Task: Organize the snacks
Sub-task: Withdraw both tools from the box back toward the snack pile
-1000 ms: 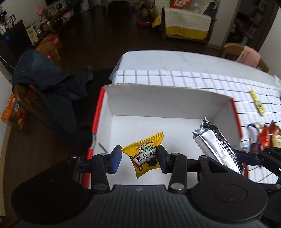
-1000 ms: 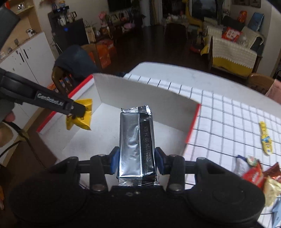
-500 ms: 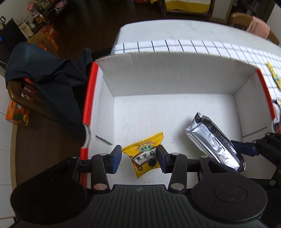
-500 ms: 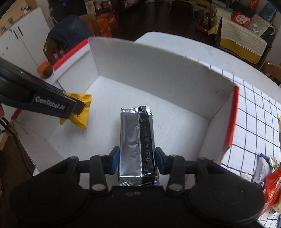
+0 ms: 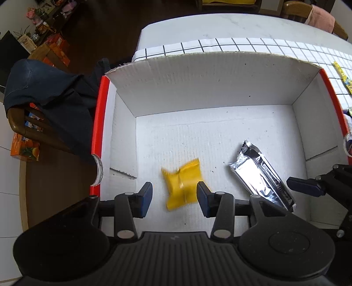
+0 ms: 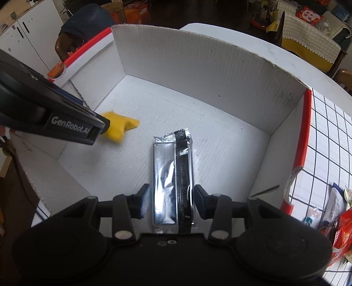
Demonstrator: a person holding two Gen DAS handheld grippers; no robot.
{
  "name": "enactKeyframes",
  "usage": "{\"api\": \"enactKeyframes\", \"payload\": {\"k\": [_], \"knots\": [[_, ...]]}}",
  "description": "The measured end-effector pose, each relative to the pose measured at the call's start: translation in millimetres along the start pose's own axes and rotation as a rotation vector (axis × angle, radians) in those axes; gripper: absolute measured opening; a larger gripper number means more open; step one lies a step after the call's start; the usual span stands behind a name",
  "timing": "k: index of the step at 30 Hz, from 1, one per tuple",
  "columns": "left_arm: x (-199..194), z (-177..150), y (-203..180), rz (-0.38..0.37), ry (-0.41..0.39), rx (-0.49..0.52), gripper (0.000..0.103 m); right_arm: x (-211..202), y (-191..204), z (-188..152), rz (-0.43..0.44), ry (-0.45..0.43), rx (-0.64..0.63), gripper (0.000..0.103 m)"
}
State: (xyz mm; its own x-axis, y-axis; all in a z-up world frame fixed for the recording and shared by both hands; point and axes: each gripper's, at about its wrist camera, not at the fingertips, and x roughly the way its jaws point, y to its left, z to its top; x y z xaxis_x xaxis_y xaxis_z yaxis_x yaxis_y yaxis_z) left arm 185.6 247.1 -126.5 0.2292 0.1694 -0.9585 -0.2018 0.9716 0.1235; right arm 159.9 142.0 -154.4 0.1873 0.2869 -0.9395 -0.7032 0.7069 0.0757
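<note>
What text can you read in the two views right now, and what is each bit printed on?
"GenRobot.AI": white lettering on the side of the left gripper, seen in the right wrist view.
Silver packet: a row of digits along its black seam, too small to read reliably.
Yellow packet: motion-blurred, no print legible.
Red cushion on the sofa: markings too small to read.
Orange carton on the floor: print unreadable.

Both grippers opened; yellow packet [image 5: 181, 183], silver packet [image 6: 172, 176] released.
</note>
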Motion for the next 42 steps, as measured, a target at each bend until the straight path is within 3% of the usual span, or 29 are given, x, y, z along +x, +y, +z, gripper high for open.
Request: {"api": "enactKeyframes", "payload": {"k": [7,22,27,32,42], "knots": [[-18.9,-10.4,0.4,-0.042,-0.054,-0.02,0.045,-33.5,-5.7,-7.6,0.047,-0.086,0.032,0.046],[-97.9,-35.7,-27.4,-0.126,-0.262,-0.017,0.058,-107.6,-28.6,-39.0,0.057,-0.228,0.081,0.054],[-120.0,-48.3,-44.9,-0.146,-0.309,-0.003,0.062,-135.1,-41.1,-58.3,0.07,-0.28,0.105,0.065],[-139.0,-60.1,-65.7,-0.168,-0.36,0.003,0.072,-161.2,-55.8,-80.6,0.077,-0.325,0.117,0.076],[-157.9,-77.6,-124.4,-0.202,-0.446,0.053,0.083,-193.0,-97.9,-122.9,0.05,-0.395,0.153,0.092]]}}
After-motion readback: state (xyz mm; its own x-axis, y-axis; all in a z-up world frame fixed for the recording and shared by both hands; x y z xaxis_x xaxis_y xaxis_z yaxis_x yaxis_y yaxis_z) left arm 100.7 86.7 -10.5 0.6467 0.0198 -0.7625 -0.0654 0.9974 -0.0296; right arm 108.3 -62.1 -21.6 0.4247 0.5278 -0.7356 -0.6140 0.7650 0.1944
